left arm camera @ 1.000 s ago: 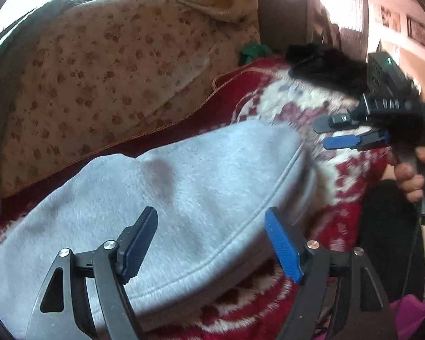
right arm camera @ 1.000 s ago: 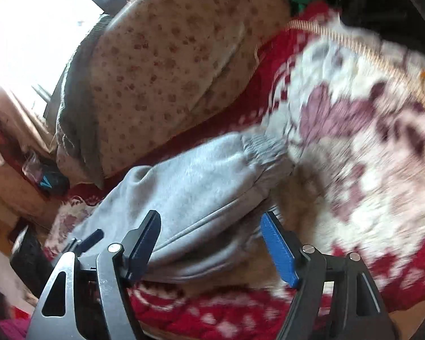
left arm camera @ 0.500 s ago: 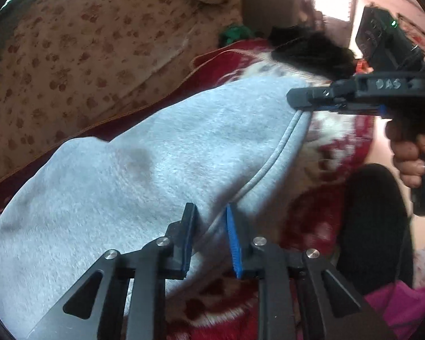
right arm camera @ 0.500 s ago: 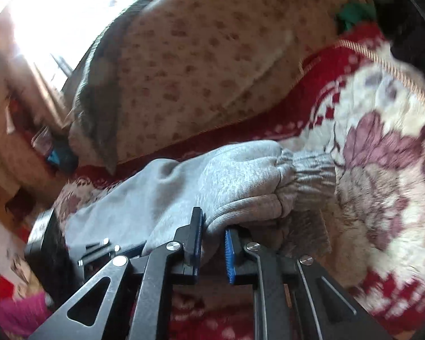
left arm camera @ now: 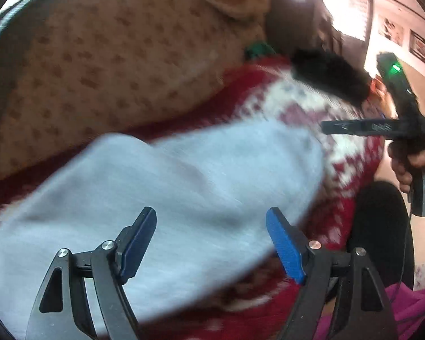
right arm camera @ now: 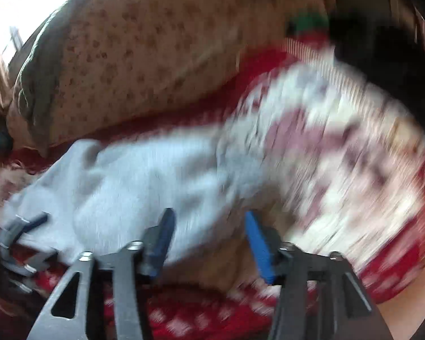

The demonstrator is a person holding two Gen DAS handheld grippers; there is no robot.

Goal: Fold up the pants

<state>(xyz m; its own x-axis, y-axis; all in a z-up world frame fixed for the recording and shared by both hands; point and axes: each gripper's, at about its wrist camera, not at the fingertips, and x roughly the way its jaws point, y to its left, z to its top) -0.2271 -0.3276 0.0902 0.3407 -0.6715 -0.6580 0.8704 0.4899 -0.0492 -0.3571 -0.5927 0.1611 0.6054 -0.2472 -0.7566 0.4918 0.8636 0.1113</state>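
While the red-and-white patterned blanket (left arm camera: 351, 153) spreads out under everything ahead of your tongs, with the big paw-print cushion (left arm camera: 121, 65) banked up behind it, the grey pants (left arm camera: 184, 187) lie in a thick folded bundle right in front of both tools. Over on your left gripper (left arm camera: 211, 236), the jaws are opening and stand wide, released, the grey cloth lying beyond and beneath the blue pads with nothing pinched between them. Your right gripper (right arm camera: 209, 236) is opening too, and its pads are clear of the fabric: the bundle's end sits just ahead and to the left of them, blurred, so I can't say whether a cuff or a waistband faces you. From the left wrist view, that right tool shows off to the right, above the blanket, held in your hand (left arm camera: 410, 164). My read: you're between grips, a fold looks laid down and let go. Next you'd want both tongs down on the bundle's near edge, one toward each end, biting through all layers evenly before carrying it over. Watch that thick fleece; a shallow bite could catch only the top layer.
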